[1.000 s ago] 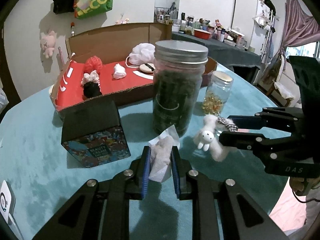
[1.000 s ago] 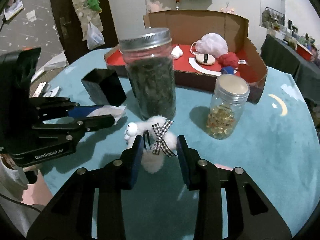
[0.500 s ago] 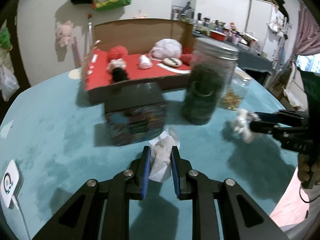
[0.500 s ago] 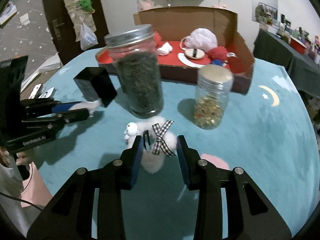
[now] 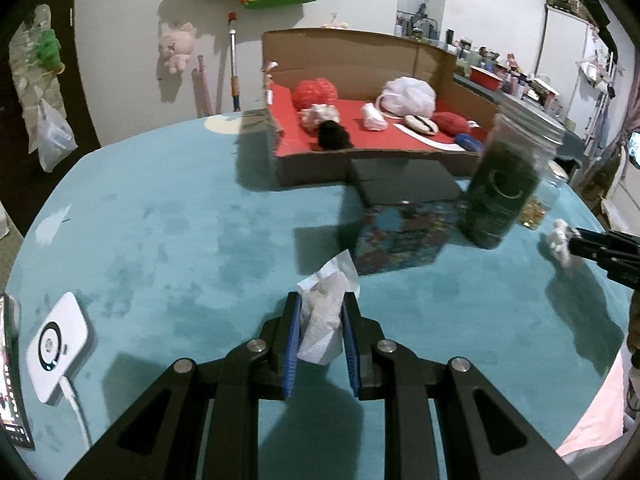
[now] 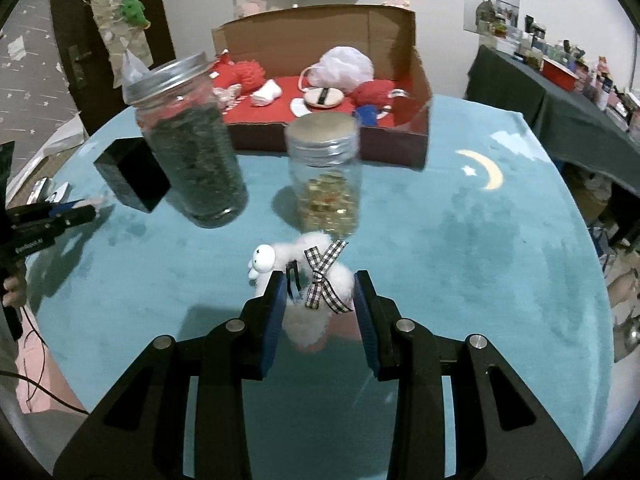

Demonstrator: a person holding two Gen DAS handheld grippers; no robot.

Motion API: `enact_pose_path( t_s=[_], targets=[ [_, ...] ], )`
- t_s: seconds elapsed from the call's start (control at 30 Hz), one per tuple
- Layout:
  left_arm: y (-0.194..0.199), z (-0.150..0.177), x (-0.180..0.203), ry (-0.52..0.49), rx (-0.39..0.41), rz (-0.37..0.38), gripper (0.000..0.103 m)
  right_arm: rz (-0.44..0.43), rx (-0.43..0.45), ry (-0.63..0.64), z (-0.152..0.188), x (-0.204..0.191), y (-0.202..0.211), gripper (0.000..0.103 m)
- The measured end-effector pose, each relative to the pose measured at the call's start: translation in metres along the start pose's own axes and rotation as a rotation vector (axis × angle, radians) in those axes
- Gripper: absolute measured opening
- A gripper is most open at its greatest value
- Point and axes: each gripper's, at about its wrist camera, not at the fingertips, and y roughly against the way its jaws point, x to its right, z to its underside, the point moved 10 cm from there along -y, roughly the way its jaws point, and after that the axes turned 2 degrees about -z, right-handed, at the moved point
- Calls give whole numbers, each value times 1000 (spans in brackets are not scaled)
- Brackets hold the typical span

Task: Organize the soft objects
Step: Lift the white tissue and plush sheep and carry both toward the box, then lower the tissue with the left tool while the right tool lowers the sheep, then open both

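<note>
Your left claw (image 5: 319,334) is clamped on a crumpled white tissue (image 5: 325,312), wrinkly w/ a mesh-textured lower part, held above the teal desk (image 5: 180,240). Your right claw (image 6: 322,312) is pinching a fluffy white plush toy (image 6: 308,280), round head w/ an x-eye, checked black & white ribbon tied on its body, also off the desk. Cardboard box (image 6: 394,32) w/ red floor sits at the far side; inside: white mesh pouf (image 6: 346,66), red puffs, black pompom (image 5: 332,136), round pad, small white bits. Tall jar (image 6: 192,140) holds dark green stuff; small jar (image 6: 326,172) beside it holds golden pieces. A black box (image 6: 132,174) stands near the tall jar.
</note>
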Motion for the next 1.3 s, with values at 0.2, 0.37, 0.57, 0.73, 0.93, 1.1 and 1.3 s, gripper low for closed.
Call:
enact_pose_path(
  t_s=[0.2, 0.37, 0.57, 0.73, 0.93, 1.1, 1.3],
  targets=[
    [-8, -11, -14, -10, 16, -11, 21, 46, -2, -14, -1, 17, 2, 33],
    [-17, -23, -19, -17, 41, 2, 21, 93, 10, -20, -6, 33, 4, 33],
    [-24, -39, -21, -60, 74, 6, 21, 148, 37, 5, -19, 48, 5, 33],
    [-27, -54, -20, -114, 90, 12, 21, 201, 47, 66, -33, 54, 0, 33],
    [-26, -75, -16, -176, 105, 29, 21, 247, 61, 144, -55, 55, -4, 33],
    [-22, -95, -13, -194, 117, 53, 21, 256, 75, 184, -75, 53, -5, 33],
    [-19, -119, 2, -220, 141, 94, 21, 255, 97, 224, -95, 47, -2, 33]
  ],
)
